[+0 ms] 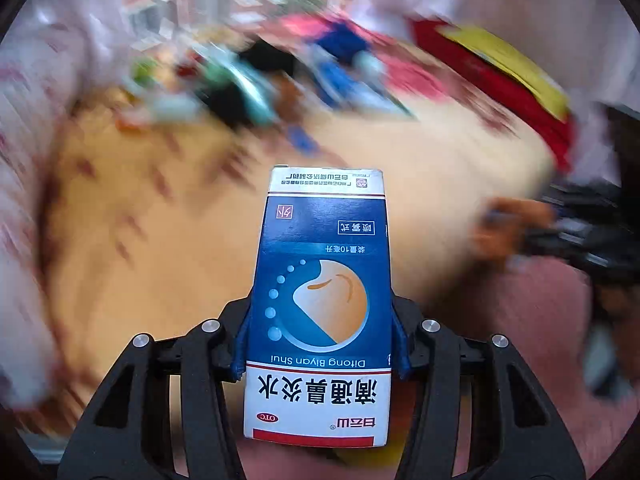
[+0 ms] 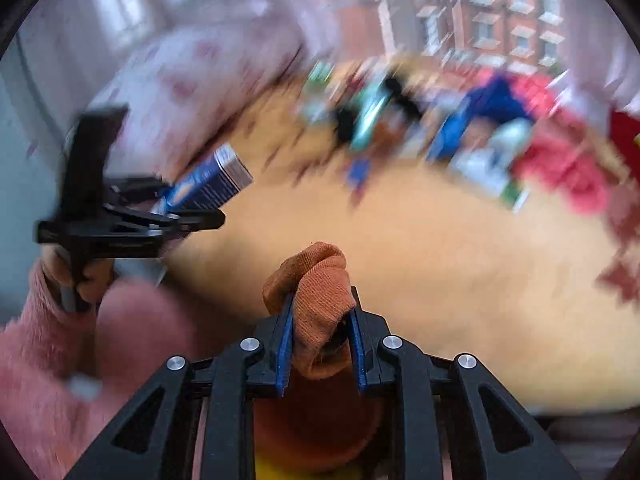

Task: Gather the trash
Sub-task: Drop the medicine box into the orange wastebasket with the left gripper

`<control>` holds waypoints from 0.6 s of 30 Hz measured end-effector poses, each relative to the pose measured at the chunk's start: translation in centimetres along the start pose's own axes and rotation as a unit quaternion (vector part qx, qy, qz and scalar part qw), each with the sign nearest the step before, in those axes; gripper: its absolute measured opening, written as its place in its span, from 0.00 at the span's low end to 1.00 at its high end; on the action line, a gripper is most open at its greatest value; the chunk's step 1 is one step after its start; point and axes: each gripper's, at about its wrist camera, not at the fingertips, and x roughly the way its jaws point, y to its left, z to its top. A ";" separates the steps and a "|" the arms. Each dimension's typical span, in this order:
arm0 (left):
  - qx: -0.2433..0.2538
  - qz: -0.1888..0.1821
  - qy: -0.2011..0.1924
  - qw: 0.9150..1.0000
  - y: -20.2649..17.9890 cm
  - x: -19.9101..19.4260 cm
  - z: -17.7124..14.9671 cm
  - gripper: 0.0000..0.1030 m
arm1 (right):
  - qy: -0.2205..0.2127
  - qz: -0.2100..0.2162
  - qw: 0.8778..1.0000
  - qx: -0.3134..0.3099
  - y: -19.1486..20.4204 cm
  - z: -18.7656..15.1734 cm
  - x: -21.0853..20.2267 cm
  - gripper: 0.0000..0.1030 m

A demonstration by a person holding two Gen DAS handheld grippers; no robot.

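Both hands carry a load above the tan tabletop, the left gripper clamped on the blue medicine box and the right gripper pinching an orange sock, so squeeze steadily until each reaches the trash.

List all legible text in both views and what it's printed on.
All on the blue and white cardboard medicine box, upside down to the left wrist camera:
"Ditong Biyan Shui"
"OTC"
"滴通鼻炎水"
"白云山"
"喷雾式"
"装量10毫升"
The small line on the box's far white end is too small to read.
In the right wrist view the same box is blurred and unreadable.
The items behind are blurred, nothing readable.
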 end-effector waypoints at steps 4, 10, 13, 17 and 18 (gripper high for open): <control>-0.011 -0.059 0.089 0.994 -2.7 4.1 -5.9 0.49 | 0.105 -0.016 0.994 -0.014 1.6 -4.9 5.2 0.23; -0.066 -0.031 0.256 0.964 -3.9 16.7 -11.8 0.59 | 0.195 -0.066 0.978 0.018 0.5 -8.3 12.6 0.63; -0.082 -0.022 0.285 0.955 -3.8 19.0 -12.0 0.69 | 0.206 -0.079 0.975 0.033 0.0 -8.9 14.0 0.68; -0.090 -0.014 0.276 0.957 -3.5 19.3 -11.2 0.77 | 0.206 -0.076 0.974 0.046 -0.2 -9.0 14.5 0.69; -0.092 -0.016 0.275 0.957 -3.5 19.4 -11.2 0.77 | 0.202 -0.078 0.975 0.049 -0.3 -9.0 14.4 0.69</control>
